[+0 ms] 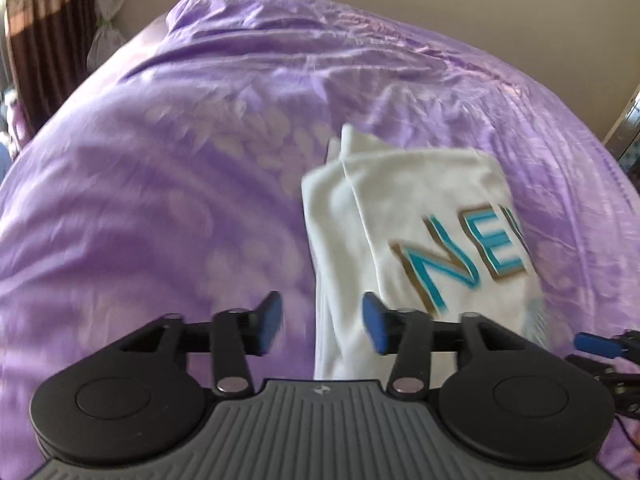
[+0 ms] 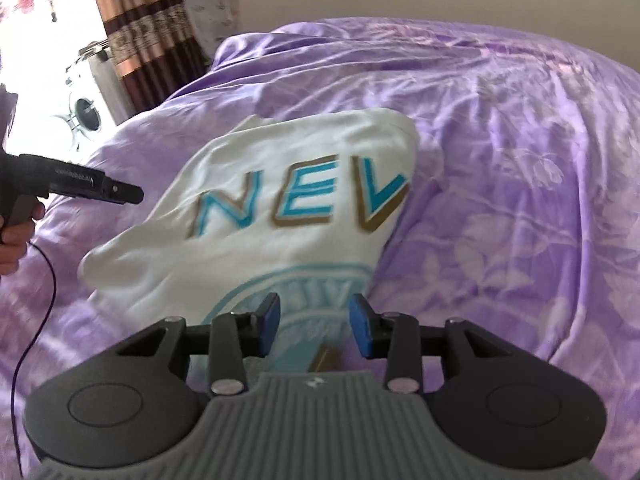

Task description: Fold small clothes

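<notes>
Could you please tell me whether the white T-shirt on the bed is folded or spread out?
Folded: the white T-shirt shows stacked layered edges, and its print is cut off at a fold.

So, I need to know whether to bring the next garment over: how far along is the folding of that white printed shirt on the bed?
The white shirt already lies folded narrow on the purple bedspread, layered edges showing at its side. Nothing is in hand: the left gripper and right gripper are both open and empty above it. A final crosswise fold probably remains.
</notes>
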